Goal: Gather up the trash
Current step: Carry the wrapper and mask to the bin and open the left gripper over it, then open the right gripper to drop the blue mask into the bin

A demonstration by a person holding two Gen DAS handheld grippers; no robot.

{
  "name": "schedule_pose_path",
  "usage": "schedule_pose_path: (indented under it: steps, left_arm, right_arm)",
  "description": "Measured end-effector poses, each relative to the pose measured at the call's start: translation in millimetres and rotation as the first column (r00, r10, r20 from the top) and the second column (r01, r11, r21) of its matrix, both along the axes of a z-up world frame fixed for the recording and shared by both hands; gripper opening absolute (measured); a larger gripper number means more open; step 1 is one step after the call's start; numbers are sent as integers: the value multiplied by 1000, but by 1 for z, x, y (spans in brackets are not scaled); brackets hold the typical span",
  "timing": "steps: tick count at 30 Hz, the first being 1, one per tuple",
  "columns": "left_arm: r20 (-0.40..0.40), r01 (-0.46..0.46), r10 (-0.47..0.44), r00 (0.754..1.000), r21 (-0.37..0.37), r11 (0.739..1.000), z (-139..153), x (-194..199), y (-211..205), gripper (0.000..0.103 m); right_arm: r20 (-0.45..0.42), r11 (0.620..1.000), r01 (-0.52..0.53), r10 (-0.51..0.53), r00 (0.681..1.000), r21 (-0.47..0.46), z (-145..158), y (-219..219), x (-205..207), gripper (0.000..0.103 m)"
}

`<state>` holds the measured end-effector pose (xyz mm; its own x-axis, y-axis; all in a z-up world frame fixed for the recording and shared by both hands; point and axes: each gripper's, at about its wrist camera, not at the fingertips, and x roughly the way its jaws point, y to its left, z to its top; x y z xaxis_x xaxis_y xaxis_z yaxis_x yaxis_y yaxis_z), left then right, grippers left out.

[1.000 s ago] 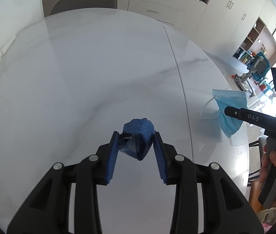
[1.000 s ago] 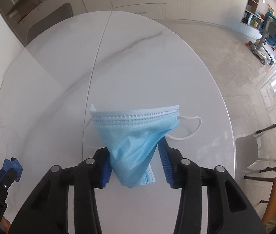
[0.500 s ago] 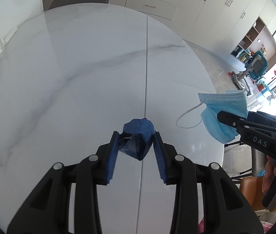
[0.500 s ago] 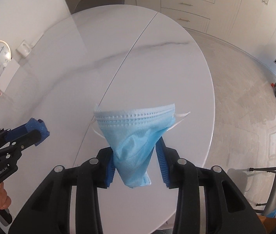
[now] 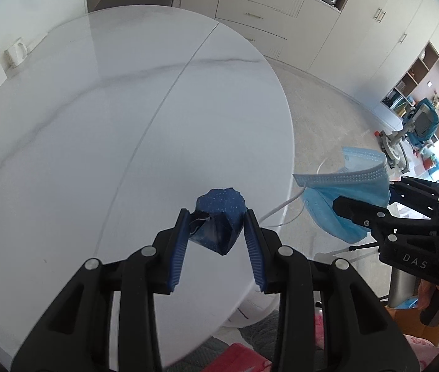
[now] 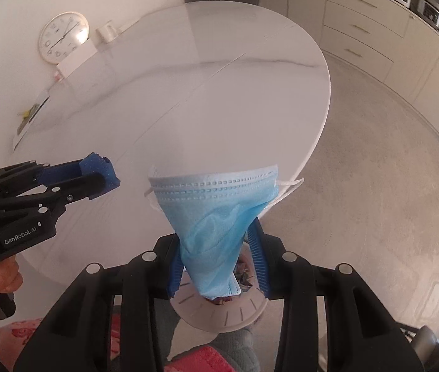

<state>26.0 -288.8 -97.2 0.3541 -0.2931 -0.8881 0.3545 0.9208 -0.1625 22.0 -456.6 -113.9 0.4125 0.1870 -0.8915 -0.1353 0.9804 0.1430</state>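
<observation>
At lower centre of the right wrist view, the right hand-held gripper (image 6: 217, 259) pinches a blue face mask (image 6: 216, 214), its long pleated edge horizontal, narrow end pointing down. The left hand-held gripper (image 5: 217, 231) clamps a crumpled dark-blue wrapper (image 5: 219, 217) above the counter (image 5: 95, 124).

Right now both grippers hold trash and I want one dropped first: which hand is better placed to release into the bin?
Right, probably. The right gripper holds the face mask directly above the white bin, past the table edge. The left gripper holds its blue wrapper over the tabletop.
</observation>
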Motion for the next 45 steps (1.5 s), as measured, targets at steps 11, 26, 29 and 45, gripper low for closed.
schedule_pose_path:
  steps: [11, 26, 29, 45]
  left_arm:
    - [-109, -8, 15, 994, 63, 998, -52, -88, -84, 35]
    - [-202, -16, 32, 979, 82, 997, -116, -74, -99, 52]
    - [-193, -19, 36, 981, 85, 996, -110, -80, -95, 56]
    - [-80, -342, 353, 932, 126, 931, -28, -107, -17, 90]
  right_arm:
    - [-37, 985, -159, 162, 986, 66, -20, -58, -65, 38]
    - [-57, 990, -105, 111, 992, 94, -35, -100, -80, 39]
    - [-61, 989, -106, 112, 992, 104, -40, -99, -79, 39]
    - [-116, 929, -351, 364, 924, 116, -108, -37, -81, 41]
